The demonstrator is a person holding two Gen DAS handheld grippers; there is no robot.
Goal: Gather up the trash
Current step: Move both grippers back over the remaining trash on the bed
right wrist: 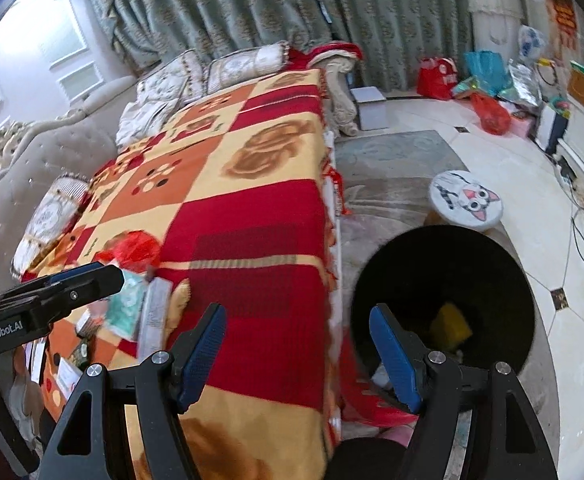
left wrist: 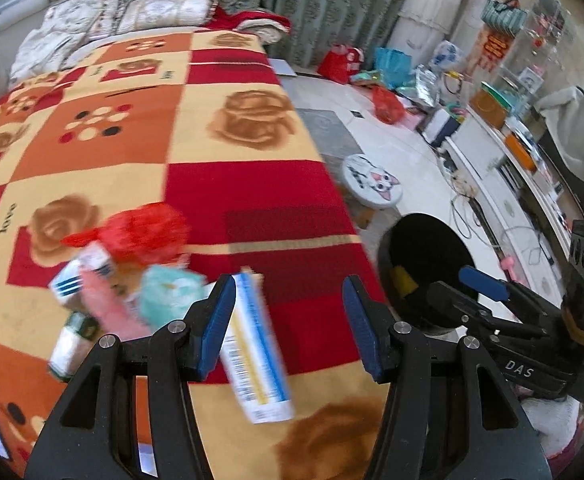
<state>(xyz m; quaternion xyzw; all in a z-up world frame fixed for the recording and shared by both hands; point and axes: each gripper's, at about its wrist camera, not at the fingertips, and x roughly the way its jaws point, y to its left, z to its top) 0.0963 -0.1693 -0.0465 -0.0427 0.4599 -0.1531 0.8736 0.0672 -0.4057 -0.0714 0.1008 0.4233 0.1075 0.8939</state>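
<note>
trash on patterned blanket, black bin on floor beside bed

the left gripper has black angular arms and ribbed blue pads. its jaws stand apart. a flat white, blue and yellow carton sits against the left pad; the right pad is clear of it, so a firm grip cannot be confirmed. the carton is rectangular, printed with a barcode, and tilted.

the right gripper has the same black arms and blue ribbed pads. its jaws stand apart with nothing between them.

the remaining trash lies in a loose pile on the blanket, a soft woven cover with red, orange and cream squares and brown rose shapes. the pile includes a crinkled red plastic bag, a crumpled teal wrapper, a pink strip, a small blue-and-white box and a small bottle. motion blur softens their outlines.

the black round bin stands on the floor just beside the bed edge. a yellow blocky item lies inside it. a round stool with a cat print stands near the bin.
</note>
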